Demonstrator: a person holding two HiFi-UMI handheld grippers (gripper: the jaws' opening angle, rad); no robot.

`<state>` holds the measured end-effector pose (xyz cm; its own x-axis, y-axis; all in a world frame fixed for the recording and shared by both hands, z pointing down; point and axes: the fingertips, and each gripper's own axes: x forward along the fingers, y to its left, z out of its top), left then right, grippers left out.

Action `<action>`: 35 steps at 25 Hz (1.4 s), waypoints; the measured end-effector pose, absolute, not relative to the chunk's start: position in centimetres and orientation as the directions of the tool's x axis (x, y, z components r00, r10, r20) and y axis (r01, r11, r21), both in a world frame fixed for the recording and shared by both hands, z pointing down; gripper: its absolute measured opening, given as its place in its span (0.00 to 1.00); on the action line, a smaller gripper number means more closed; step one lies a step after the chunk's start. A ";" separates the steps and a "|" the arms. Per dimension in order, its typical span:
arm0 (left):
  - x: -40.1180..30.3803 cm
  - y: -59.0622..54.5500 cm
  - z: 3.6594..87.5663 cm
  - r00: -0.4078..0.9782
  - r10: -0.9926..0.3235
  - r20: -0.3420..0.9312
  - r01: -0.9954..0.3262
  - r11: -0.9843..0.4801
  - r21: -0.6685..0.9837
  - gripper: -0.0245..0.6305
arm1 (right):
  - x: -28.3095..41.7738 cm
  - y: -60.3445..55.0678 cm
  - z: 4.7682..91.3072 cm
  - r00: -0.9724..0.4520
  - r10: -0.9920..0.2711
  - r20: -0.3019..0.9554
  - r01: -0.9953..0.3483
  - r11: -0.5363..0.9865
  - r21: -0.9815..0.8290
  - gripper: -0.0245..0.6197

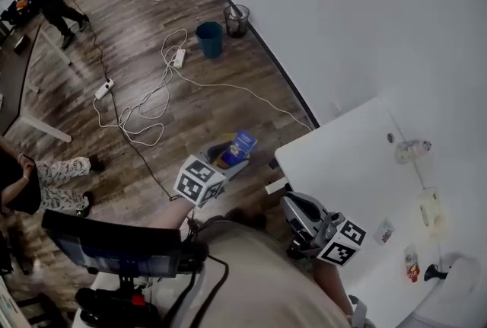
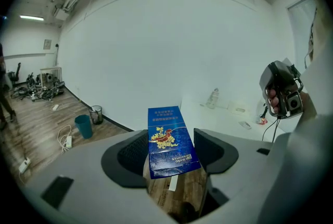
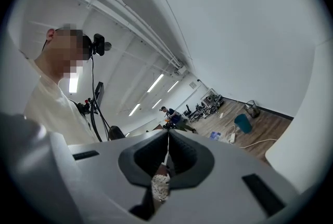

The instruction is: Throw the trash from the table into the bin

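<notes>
Bench (image 1: 342,167): white. A bottle (image 1: 415,146) lies near its far edge with other litter, so the job looks far from done.
Bin (image 1: 210,39): teal, on the floor by the wall, well beyond the bench's left corner.
Blue box (image 2: 169,142): off the bench and over the floor, aimed towards the bin, probably for dropping there.
Left fingers (image 2: 130,158): spread wide, clamped on the box's long sides.
Right fingers (image 3: 182,155): pressed together on nothing, above the bench's left edge, seemingly idle.
</notes>
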<state>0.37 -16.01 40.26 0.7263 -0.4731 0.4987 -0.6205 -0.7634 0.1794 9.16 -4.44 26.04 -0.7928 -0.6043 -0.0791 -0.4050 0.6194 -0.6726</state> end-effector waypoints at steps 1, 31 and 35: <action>0.4 -15.6 40.5 0.716 -0.474 0.513 -0.630 -0.755 0.182 0.47 | 9.5 -4.4 25.9 -0.801 -0.592 -0.090 -0.389 0.628 -0.674 0.06; -5.0 -23.5 44.9 0.647 -0.525 0.553 -0.717 -0.664 0.209 0.47 | 5.8 -11.0 28.3 -0.844 -0.531 -0.077 -0.327 0.623 -0.711 0.06; -8.9 -26.0 47.6 0.639 -0.491 0.592 -0.715 -0.663 0.222 0.47 | 1.2 -13.1 28.7 -0.854 -0.519 -0.033 -0.345 0.614 -0.710 0.06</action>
<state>-8.92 -25.96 47.59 0.6391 -0.4913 0.5918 -0.7152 -0.6626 0.2223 1.23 -13.08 28.73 -0.8544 -0.5186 -0.0333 -0.3448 0.6136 -0.7103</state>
